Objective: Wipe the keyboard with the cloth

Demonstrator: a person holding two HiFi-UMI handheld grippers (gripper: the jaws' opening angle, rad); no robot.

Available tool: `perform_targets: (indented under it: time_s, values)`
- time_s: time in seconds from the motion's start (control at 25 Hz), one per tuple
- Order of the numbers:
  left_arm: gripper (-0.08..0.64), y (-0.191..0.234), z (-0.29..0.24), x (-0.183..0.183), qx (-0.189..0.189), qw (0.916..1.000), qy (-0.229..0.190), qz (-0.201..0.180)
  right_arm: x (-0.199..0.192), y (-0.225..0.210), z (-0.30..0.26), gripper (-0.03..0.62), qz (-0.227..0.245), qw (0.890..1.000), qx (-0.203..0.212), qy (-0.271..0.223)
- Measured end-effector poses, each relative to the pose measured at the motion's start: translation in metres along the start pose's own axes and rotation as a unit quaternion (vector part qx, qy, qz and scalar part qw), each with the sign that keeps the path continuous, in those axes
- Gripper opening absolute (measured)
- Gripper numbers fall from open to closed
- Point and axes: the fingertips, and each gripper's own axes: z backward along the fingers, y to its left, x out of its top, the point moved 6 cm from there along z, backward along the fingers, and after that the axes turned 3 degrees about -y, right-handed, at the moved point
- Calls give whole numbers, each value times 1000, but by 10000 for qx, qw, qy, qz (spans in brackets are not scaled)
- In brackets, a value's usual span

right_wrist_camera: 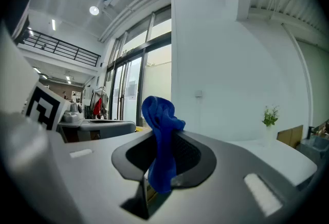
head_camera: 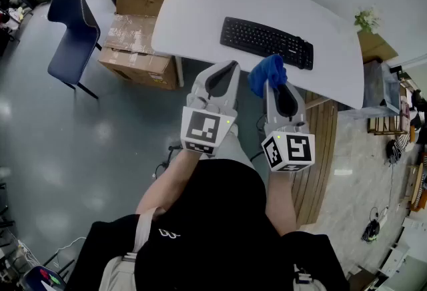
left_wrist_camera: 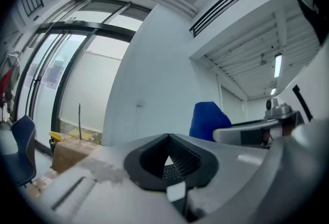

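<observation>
Left gripper [left_wrist_camera: 168,152] jaws together, nothing between; keyboard [left_wrist_camera: 172,170] glimpsed behind; blue cloth [left_wrist_camera: 207,120] right.

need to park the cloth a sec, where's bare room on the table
The table is bare left of the keyboard and behind it. The near strip is narrower. Cardboard boxes crowd its left end.

The cloth [head_camera: 268,73] is looking like soft fabric; the keyboard [head_camera: 267,43] is showing matt plastic; the table [head_camera: 193,9] is gleaming smooth.

No readable text, label, brand or number anywhere; small shirt logo [head_camera: 169,233] illegible.
</observation>
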Motion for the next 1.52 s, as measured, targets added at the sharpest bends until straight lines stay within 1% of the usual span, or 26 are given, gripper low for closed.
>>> perform_targets:
  time_s: [0.2,0.36,0.48,0.68,0.92,1.2,1.32,1.52]
  values:
    - [-3,1,-17,-4,-60,10000,3,67,-1,-6,-8,74,69,10000,13,32]
    - [-3,-2,-38,-16,-130,9998,97,138,-7,-27,-14,75,6,9999,-82,80]
    - [-3,2,-53,-26,-117,9995,219,195,-14,-42,-27,75,-95,9997,-101,209]
    - [-3,15,-75,-50,8,9986,491,190,-34,-52,-62,75,-178,9980,191,575]
    - [-3,47,-103,-88,393,9943,893,419,-63,-63,-115,75,-248,9937,585,926]
    - [-3,78,-139,-129,885,9838,1422,642,-95,-86,-175,75,-423,9851,985,1347]
    - [-3,90,-160,-143,1071,9791,1581,695,-106,-99,-204,75,-506,9814,1141,1457]
    - [-3,107,-186,-160,1300,9732,1776,669,-124,-110,-245,75,-739,9741,1409,1608]
